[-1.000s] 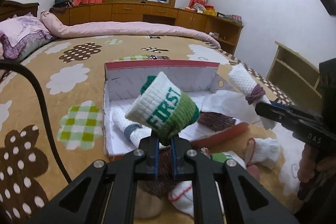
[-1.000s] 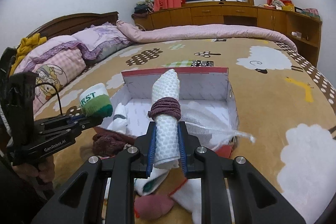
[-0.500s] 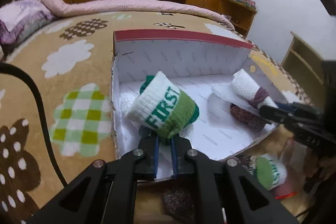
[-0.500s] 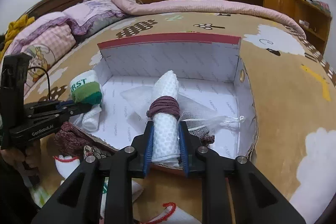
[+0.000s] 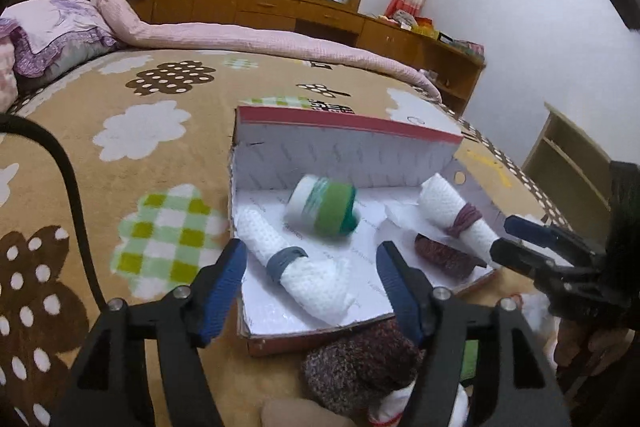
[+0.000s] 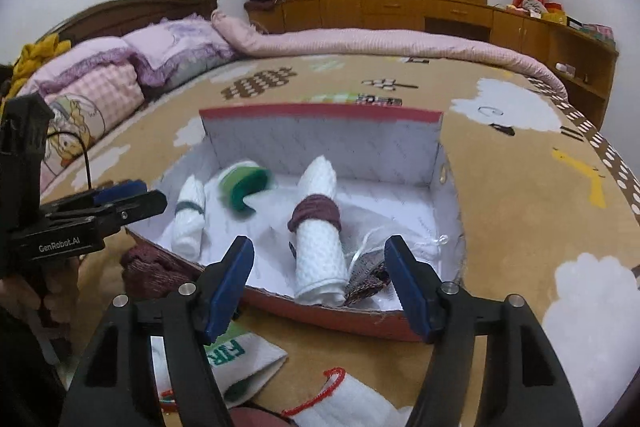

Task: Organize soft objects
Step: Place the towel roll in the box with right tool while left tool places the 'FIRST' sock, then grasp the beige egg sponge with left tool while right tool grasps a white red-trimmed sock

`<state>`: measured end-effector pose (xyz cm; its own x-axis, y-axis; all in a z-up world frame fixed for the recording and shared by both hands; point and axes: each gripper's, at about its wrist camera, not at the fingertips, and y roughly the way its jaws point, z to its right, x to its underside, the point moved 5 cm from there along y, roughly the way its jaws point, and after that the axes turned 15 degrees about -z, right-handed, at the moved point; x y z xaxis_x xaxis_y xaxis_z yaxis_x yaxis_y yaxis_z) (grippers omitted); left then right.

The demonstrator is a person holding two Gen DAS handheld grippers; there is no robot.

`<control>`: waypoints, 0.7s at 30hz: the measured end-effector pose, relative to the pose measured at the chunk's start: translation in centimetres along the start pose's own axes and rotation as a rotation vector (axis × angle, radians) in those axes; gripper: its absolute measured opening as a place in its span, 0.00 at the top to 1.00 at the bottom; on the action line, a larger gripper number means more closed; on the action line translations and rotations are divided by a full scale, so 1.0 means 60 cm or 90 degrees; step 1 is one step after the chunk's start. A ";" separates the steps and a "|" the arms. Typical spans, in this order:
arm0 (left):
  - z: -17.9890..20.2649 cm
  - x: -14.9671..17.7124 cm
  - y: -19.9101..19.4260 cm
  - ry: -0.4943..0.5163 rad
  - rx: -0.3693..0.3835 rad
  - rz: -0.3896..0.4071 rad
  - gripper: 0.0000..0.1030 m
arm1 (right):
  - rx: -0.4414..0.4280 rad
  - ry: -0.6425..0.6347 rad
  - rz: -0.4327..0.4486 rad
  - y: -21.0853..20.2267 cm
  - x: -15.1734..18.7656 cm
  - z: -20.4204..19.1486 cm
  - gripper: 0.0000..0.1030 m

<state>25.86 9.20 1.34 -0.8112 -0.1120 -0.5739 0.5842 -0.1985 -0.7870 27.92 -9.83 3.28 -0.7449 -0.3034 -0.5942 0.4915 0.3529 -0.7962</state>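
A red-rimmed cardboard box (image 5: 344,121) (image 6: 320,115) lies on the bed. Inside it, a green-and-white rolled sock (image 5: 322,209) (image 6: 244,185) is blurred near the back wall. A white roll with a maroon band (image 6: 318,227) (image 5: 456,209) lies in the box's right part. A white roll with a grey band (image 5: 296,267) (image 6: 190,217) lies at its left. My left gripper (image 5: 310,287) is open and empty at the box's near edge. My right gripper (image 6: 320,279) is open and empty, just behind the maroon-banded roll.
Loose socks lie in front of the box: a maroon knit one (image 5: 360,367) (image 6: 152,273), a green-and-white one (image 6: 236,359) and a white one with red trim (image 6: 344,403). The bed has pillows (image 6: 132,67) at the left and a pink rolled quilt (image 5: 260,41) at the back.
Both grippers opened. The left let go of the green-and-white sock, which dropped into the box. The right let go of the maroon-banded roll, which now lies in the box.
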 end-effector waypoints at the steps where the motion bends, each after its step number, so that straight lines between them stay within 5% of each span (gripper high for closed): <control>1: 0.000 0.002 -0.005 -0.004 0.003 0.000 0.31 | -0.003 0.003 0.006 -0.005 0.000 0.000 0.31; 6: 0.016 0.030 -0.025 0.013 0.000 0.010 0.31 | -0.005 0.040 0.037 -0.031 0.027 0.008 0.20; 15: 0.056 0.095 -0.065 0.041 0.010 0.028 0.31 | 0.033 0.026 0.109 -0.075 0.075 -0.039 0.20; 21: 0.069 0.133 -0.074 0.039 0.024 0.017 0.31 | 0.031 0.050 0.078 -0.070 0.145 -0.050 0.20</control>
<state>16.71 5.14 1.20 -0.7918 -0.0580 -0.6081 0.6029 -0.2337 -0.7628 18.03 -11.29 1.81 -0.7100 -0.1902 -0.6780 0.6009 0.3384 -0.7242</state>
